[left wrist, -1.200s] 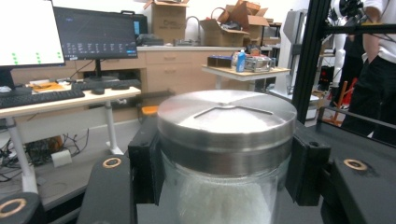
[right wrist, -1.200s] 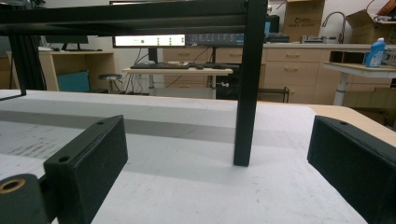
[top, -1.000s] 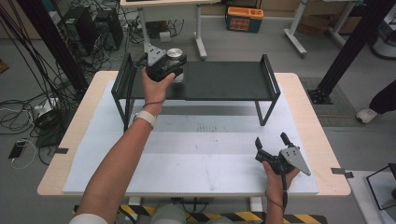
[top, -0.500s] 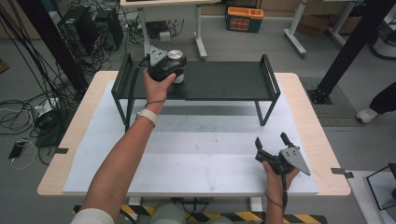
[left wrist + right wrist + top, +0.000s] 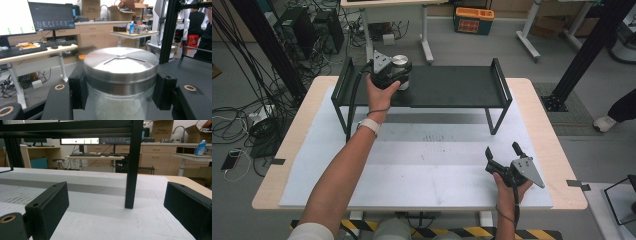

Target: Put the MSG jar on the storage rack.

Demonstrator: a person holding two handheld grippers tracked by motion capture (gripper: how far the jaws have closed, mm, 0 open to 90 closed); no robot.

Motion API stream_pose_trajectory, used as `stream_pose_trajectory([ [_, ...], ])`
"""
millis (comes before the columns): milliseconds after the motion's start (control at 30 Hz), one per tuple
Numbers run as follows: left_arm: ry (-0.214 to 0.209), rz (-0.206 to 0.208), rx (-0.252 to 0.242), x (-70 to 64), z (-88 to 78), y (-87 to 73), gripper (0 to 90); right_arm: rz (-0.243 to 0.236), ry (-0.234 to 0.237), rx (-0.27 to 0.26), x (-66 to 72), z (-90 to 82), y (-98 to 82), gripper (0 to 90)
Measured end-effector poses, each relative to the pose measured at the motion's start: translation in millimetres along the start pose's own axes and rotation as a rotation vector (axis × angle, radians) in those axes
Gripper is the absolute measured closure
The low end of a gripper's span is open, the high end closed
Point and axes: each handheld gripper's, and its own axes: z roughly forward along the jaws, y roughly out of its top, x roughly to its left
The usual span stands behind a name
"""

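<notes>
My left gripper (image 5: pixel 393 70) sits in the upper left of the high view, over the left end of the black shelf (image 5: pixel 452 87), and its fingers are pinching a glass jar (image 5: pixel 120 105) just below its brushed metal lid (image 5: pixel 121 66). In the left gripper view the jar stands upright in the middle of the frame, with one black pad pressed against each side of its neck; the lid's flat top shows a faint three-armed mark. From above, the lid (image 5: pixel 400 60) shows as a small silver disc just right of the grey plate on my left gripper, and the jar is at the shelf's top surface near its left rail; I cannot tell whether its base rests on the shelf or hangs just above it. My left hand (image 5: pixel 379 90) wraps the gripper body from below, with a white band on the wrist. My right gripper (image 5: pixel 504 152) is in the lower right of the high view, low over the white mat (image 5: pixel 437 165) that covers the tabletop (image 5: pixel 542 115), well apart from the jar. Its fingers are spread wide with nothing between them; in the right gripper view they frame one black leg of the shelf (image 5: pixel 132 165), which stands on the mat farther off.
</notes>
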Motion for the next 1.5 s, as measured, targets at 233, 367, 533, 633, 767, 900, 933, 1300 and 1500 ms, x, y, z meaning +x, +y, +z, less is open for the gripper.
stream_pose_trajectory([
  [233, 0.028, 0.011, -0.057, -5.1, -4.6, -5.1, 17.3, -0.002, 0.0, 0.0, 0.0, 0.0, -0.1, 6.1],
  [367, 0.023, 0.022, -0.064, -6.7, -10.5, -1.3, 8.3, -0.003, 0.0, -0.001, 0.0, 0.0, -0.1, 6.1],
  [533, 0.009, 0.054, -0.07, -9.3, -18.8, 2.1, 6.0, -0.006, -0.001, -0.001, 0.1, 0.1, -0.1, 6.2],
  [633, -0.01, 0.049, -0.083, -9.4, -28.1, 3.7, 4.2, -0.003, -0.001, 0.001, 0.3, 0.1, 0.3, 6.2],
  [767, -0.017, 0.065, -0.103, -11.4, -40.6, 3.8, 2.7, -0.003, -0.001, 0.002, 0.3, 0.1, 0.4, 6.1],
  [900, -0.014, 0.037, -0.128, -10.4, -55.1, 5.4, 0.2, -0.003, 0.0, 0.003, 0.2, 0.2, 0.6, 5.9],
  [933, -0.015, 0.038, -0.13, -10.1, -58.3, 6.4, 0.2, -0.003, 0.0, 0.004, 0.2, 0.2, 0.6, 5.9],
  [1300, -0.016, 0.02, -0.148, -10.1, -89.1, 6.5, 0.2, -0.003, 0.0, 0.004, 0.3, 0.2, 0.7, 5.8],
  [1500, 0.004, 0.023, -0.166, -10.6, -104.7, -2.2, 0.2, -0.003, 0.002, 0.005, -0.1, 0.2, 0.8, 5.6],
])
